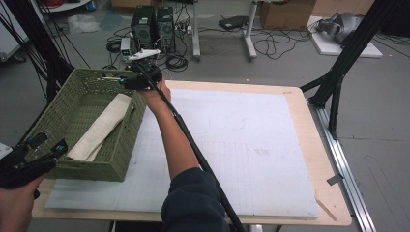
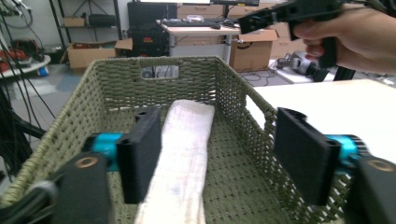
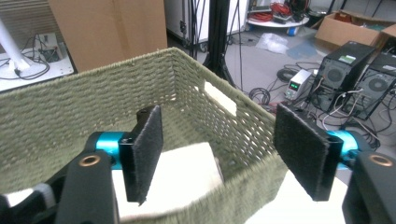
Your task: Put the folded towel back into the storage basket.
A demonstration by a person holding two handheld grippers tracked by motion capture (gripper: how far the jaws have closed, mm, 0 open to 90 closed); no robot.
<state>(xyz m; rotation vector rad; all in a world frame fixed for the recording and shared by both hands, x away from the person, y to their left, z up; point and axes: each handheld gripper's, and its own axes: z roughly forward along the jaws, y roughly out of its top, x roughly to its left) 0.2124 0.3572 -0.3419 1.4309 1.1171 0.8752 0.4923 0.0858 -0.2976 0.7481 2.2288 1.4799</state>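
A green woven basket [image 1: 92,169] stands on the left part of the table, and a folded cream cloth [image 1: 101,128] lies lengthwise inside it. My left gripper [image 1: 48,144] is at the basket's near left corner, open. In the left gripper view its jaws [image 2: 219,154] frame the basket [image 2: 116,88] and the cloth [image 2: 187,149] without touching them. My right gripper [image 1: 118,79] hovers over the basket's far right corner, open. In the right gripper view [image 3: 217,154], one jaw is above the cloth [image 3: 182,172] and the other is outside the basket wall [image 3: 70,116].
A white mat [image 1: 241,145] covers the wooden table [image 1: 329,193], bare to the right of the basket. Beyond the far edge, computer towers [image 1: 154,26] and cables sit on the floor. A black frame leg [image 1: 338,82] stands at the table's right.
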